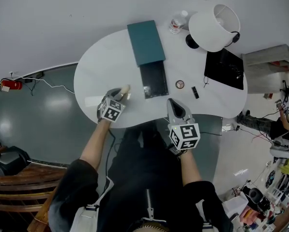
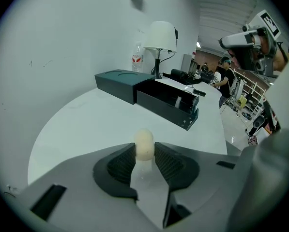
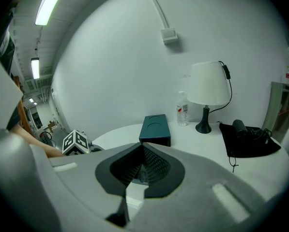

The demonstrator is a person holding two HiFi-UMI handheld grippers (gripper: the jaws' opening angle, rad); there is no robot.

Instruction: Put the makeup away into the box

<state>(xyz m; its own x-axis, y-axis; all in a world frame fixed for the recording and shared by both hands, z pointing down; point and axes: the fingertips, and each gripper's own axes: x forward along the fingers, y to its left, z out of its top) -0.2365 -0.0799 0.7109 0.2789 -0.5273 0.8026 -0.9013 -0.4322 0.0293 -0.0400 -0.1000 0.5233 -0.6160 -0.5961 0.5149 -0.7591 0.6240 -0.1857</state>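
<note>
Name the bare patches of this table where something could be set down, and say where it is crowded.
The widest bare patch is the table's left side, bordered by the teal case, the open box and the left gripper. A narrower strip runs between the black pouch and the near edge. Crowded: far right, around bottle, lamp, pouch.

Seen from the head, the left claw covers most of the cream sponge, and only its rounded end shows. In the left gripper view the claw's pads hide its lower part. The open box is too dark inside to tell its contents. A small round thing and a dark stick on the bench are too small to identify. The lampshade hides part of the lamp's foot.
</note>
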